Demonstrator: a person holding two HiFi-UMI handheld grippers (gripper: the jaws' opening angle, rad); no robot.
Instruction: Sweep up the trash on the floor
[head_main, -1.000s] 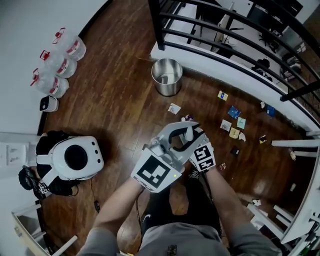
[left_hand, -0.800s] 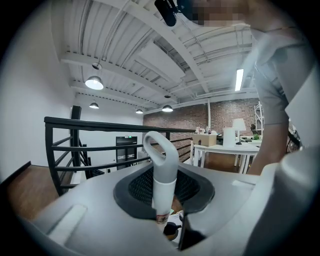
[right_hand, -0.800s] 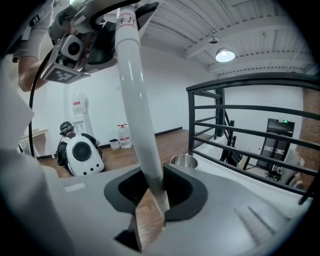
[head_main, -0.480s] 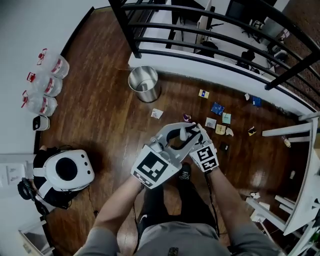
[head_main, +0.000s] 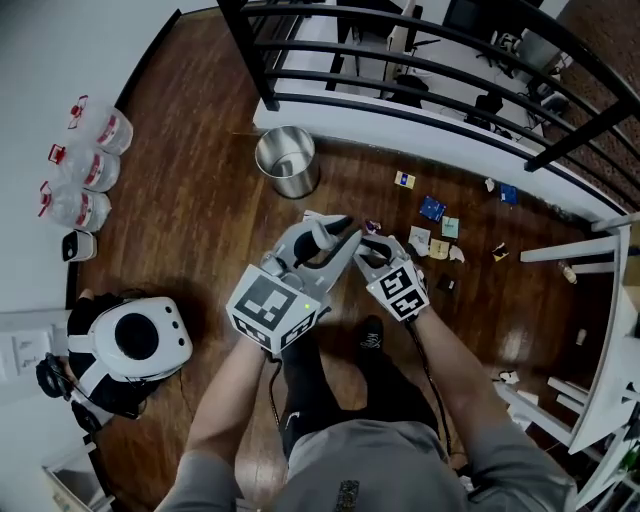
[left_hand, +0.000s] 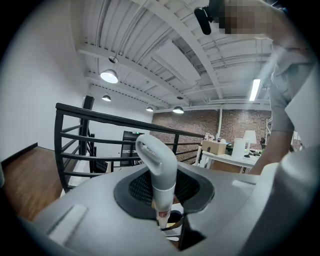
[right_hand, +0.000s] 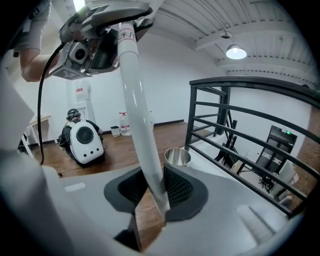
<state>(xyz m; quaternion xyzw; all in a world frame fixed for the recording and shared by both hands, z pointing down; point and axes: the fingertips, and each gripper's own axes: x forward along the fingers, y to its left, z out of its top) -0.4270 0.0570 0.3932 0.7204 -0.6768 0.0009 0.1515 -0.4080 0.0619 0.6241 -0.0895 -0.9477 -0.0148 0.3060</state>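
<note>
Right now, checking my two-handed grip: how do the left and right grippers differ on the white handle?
The left gripper clamps the white handle near its looped top end; the right gripper clamps lower down the shaft. The left gripper points nearly level; the right gripper angles more steeply downward. Both are shut on that one handle.

Looks like you're up on a mezzanine in a loft-style office. The black railing (head_main: 248, 55) edges a dark wood floor (head_main: 200, 230), and past it, lower down, there are office chairs (head_main: 487, 105). Beyond the railing there's also a brick wall (left_hand: 235, 125) and a white table (left_hand: 227, 159), with an exposed beam ceiling (left_hand: 165, 55) and hanging lamps (left_hand: 109, 76) overhead.
</note>
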